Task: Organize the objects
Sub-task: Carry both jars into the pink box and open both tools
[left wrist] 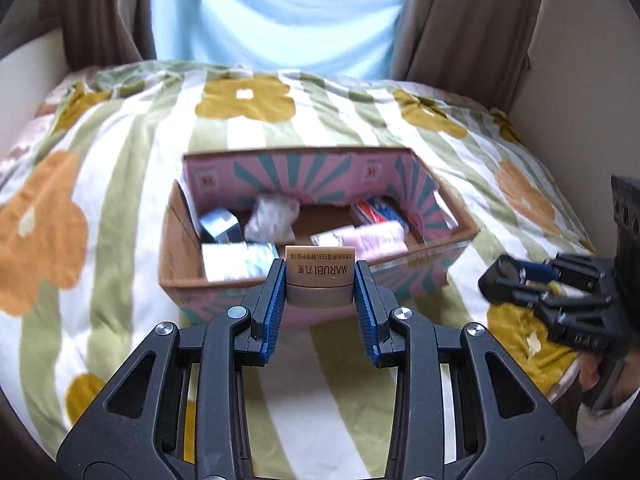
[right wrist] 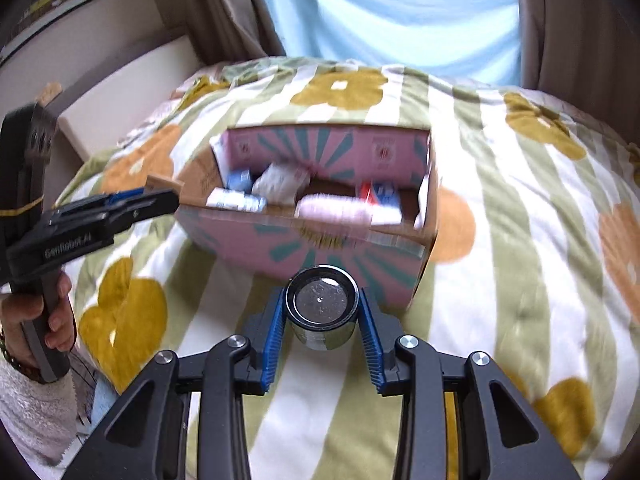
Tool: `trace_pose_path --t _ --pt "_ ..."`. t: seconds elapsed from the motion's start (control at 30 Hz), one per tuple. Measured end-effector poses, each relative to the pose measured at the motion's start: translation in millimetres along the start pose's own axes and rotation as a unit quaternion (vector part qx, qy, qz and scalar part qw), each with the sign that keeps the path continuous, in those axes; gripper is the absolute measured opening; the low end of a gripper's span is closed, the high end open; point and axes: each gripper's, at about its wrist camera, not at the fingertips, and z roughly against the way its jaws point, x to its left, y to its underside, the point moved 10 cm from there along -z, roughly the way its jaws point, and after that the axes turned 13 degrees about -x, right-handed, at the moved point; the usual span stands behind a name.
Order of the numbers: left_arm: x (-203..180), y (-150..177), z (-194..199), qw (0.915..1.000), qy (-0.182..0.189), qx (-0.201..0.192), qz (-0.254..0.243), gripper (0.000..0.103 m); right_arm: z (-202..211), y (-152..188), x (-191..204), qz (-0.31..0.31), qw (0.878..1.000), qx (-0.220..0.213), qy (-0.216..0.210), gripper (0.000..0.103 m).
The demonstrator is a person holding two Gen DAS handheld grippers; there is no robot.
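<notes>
My left gripper (left wrist: 320,276) is shut on a small beige jar (left wrist: 320,274) with a printed label, held just before the near wall of an open pink cardboard box (left wrist: 308,178). In the right wrist view my right gripper (right wrist: 322,308) is shut on a round silver jar (right wrist: 322,304) with a dark rim, in front of the same box (right wrist: 320,240). Several packets and small boxes lie inside it. The right gripper (left wrist: 532,280) also shows at the right edge of the left wrist view, and the left gripper (right wrist: 120,204) at the left of the right wrist view.
The box sits on a bed cover (left wrist: 100,208) with green stripes and big flowers. Brown curtains (left wrist: 460,20) and a pale blue sheer (left wrist: 276,12) hang behind. A white ledge (right wrist: 124,92) runs along the left. A hand (right wrist: 36,320) in a fuzzy white sleeve holds the left gripper.
</notes>
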Motion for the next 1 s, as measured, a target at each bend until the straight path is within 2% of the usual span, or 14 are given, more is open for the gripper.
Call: trace_pose_path --t 0.3,0.47,0.63,0.83,1.0 --pt "21 -44 -24 1.0000 -0.006 0.003 -0.004 0.030 -20 -81 -11 -0.016 1.000 -0.020 0.004 0.033" --pt "29 -53 -52 0.9997 0.006 0.023 -0.003 0.030 -56 -104 -9 -0.009 1.000 -0.003 0.010 0.033" --pt "43 -43 -89 0.9984 0.000 0.056 0.002 0.030 -100 -105 -9 -0.011 0.999 0.025 0.016 0.033" --pt "63 -22 -126 0.9957 -0.012 0.091 0.014 0.030 -150 -89 -13 -0.004 0.998 0.055 0.032 0.033" --pt "77 -2 -144 0.9929 -0.023 0.115 0.020 0.030 -171 -72 -19 -0.020 0.997 0.074 0.033 0.033"
